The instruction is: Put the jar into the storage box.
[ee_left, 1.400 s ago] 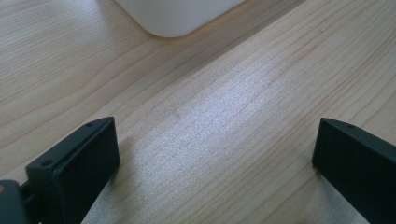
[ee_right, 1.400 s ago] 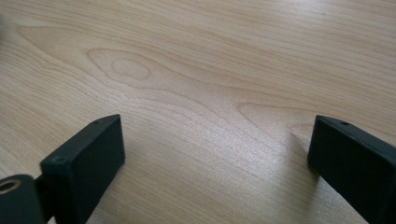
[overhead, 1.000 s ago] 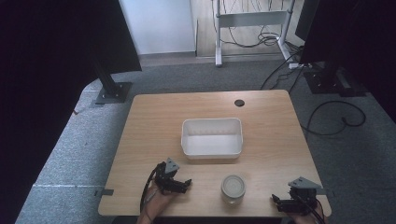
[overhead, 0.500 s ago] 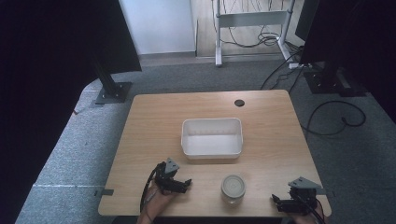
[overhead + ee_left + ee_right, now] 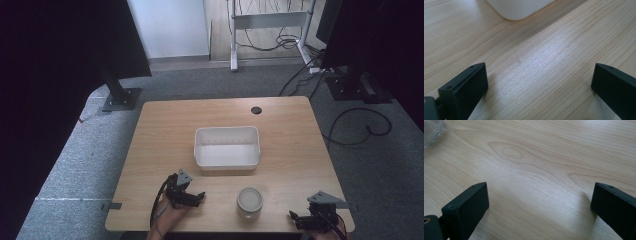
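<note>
- Your left gripper (image 5: 199, 196) sits low near your edge of the table (image 5: 165, 130). Its jaws are spread wide, with bare wood between them and nothing held.
- Your right gripper (image 5: 295, 218) rests by the corner on your side. Its jaws are spread wide too, and they hold nothing.
- The glass jar (image 5: 249, 202) stands between your two grippers, a bit nearer the left one. Its lid looks shut, but it is too small to be sure.
- In the right gripper view, a bit of the jar's round glass edge (image 5: 431, 131) peeks in ahead of the left jaw.
- The white tub (image 5: 227, 146) is just past the jar, farther from you. In the left gripper view, one of its round corners (image 5: 519, 10) shows ahead of the jaws.
- I think you are at the very start. Neither gripper touches the jar.
- A likely next move is to bring one gripper to the jar with its jaws wide, one jaw on each side.
- Go slow. Glass is smooth, and the jar could slip or tip if you bump it.
- Squeeze low on the body and keep the jar upright.
</note>
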